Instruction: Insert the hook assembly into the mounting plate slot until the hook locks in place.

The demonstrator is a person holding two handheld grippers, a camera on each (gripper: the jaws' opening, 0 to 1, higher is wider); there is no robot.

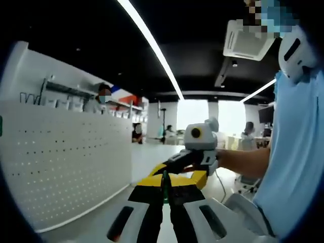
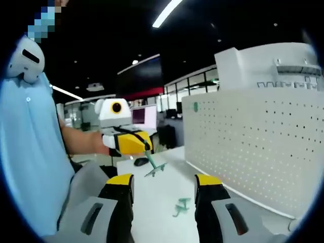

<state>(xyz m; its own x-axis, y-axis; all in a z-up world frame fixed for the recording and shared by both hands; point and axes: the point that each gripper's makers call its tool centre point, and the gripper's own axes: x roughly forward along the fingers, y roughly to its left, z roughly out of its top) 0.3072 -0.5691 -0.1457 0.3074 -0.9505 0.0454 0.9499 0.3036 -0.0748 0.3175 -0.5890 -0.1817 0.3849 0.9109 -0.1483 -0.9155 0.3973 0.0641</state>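
Left tongs (image 2: 144, 148) clamp the green hook (image 2: 155, 169), right tongs (image 2: 164, 190) gape empty; next, line it up with the pegboard (image 2: 253, 147).

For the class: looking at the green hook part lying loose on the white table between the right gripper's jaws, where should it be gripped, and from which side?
Probably its thin straight shank, from above. The green hook part lies flat on the table beside the pegboard, so jaws closing across the narrow shank leave its hooked end free. The right gripper is open; the left gripper already holds another green hook.
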